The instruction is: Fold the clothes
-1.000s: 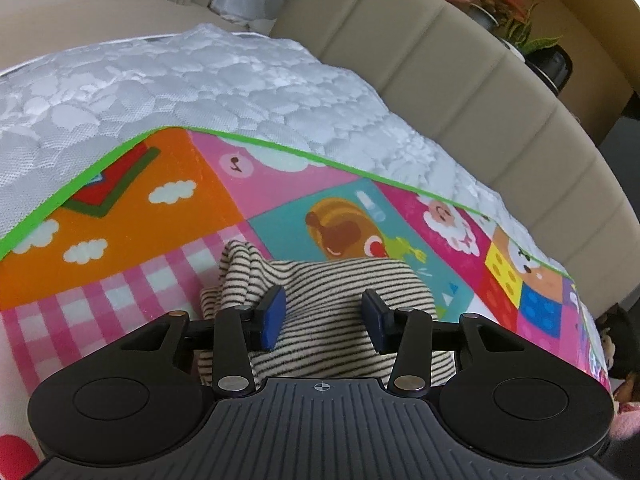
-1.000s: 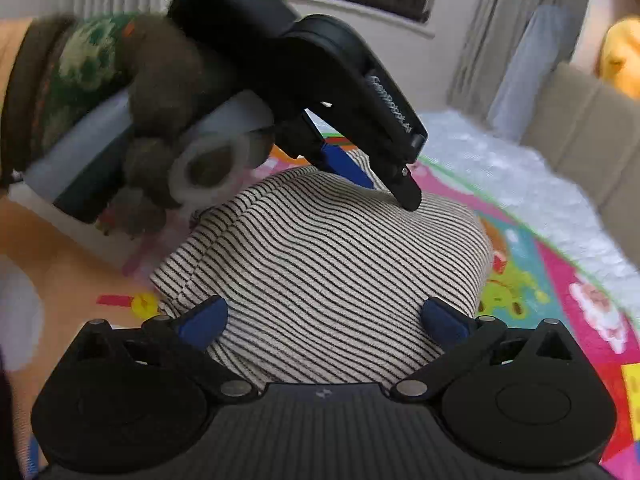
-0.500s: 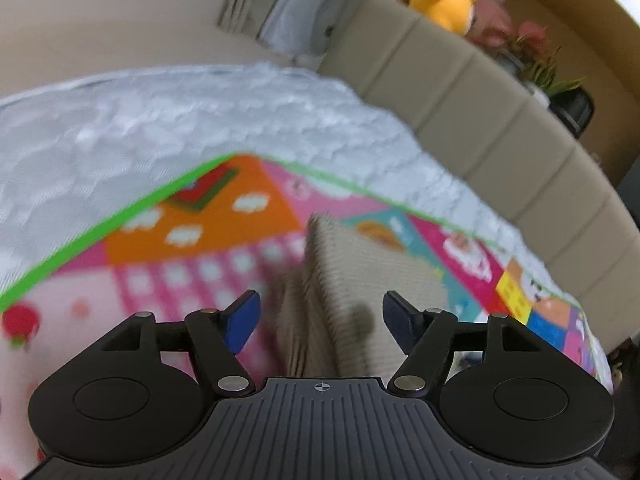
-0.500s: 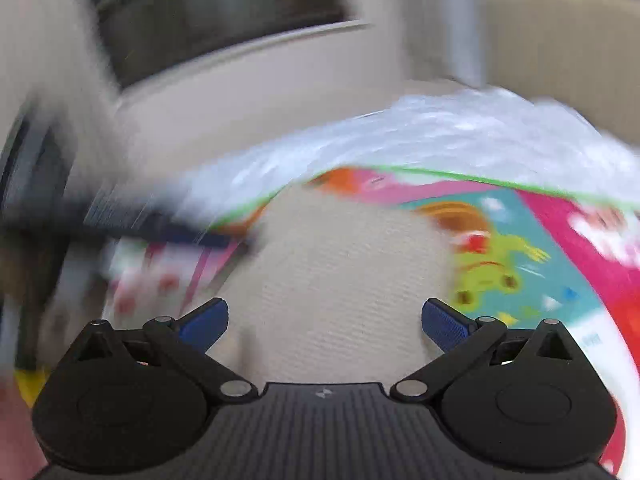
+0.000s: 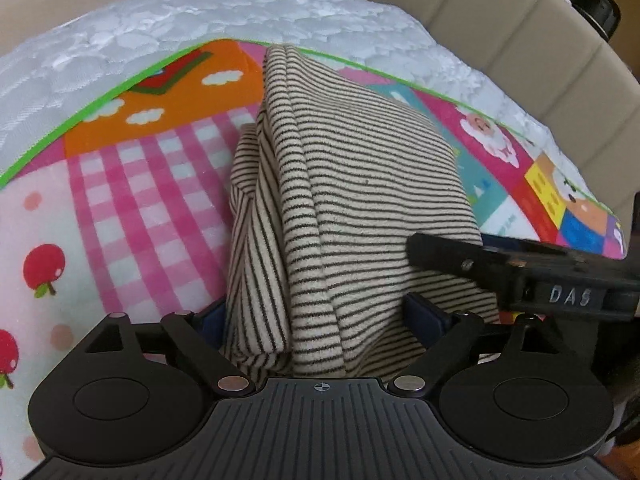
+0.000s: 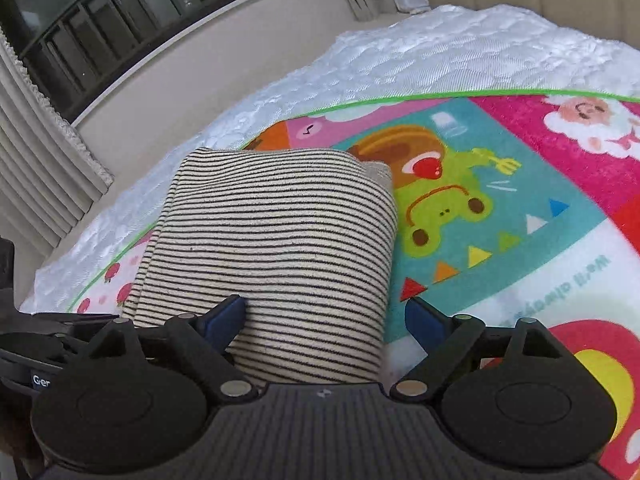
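left gripper (image 5: 316, 316): my jaws sit wide, straddling the near end of the folded bundle. Cloth fills the gap, but I can't say the pads are pinching it, so I'm calling it open around the stack, not a grip.

striped top (image 5: 344, 184): folded into a thick cream-and-black wad, lying on the play mat and running from right under my left fingers off toward the far side. On its left edge I can see several layers stacked and a loose flap sticking out.

loose flap (image 5: 250, 184): this is my worry number one. If I lift or slide the bundle from here, I reckon that lower layer drags on the mat and the fold opens up.

play mat (image 5: 132, 184): bright fleece-looking thing over a white quilted mattress (image 5: 200, 28). Looks grippy, so pushing the stack sideways probably bunches it rather than shifting it clean.

right gripper (image 6: 326, 316): also spread wide. Left pad rests on top of the stripes, right pad hangs over bare mat just past the bundle's right edge. Closing from here probably catches only a thin bit of edge, or some mat with it.

two tools together: the right one's finger lies across the cloth right beside my left one's right finger. Very close quarters, so a careless close could knock them together.
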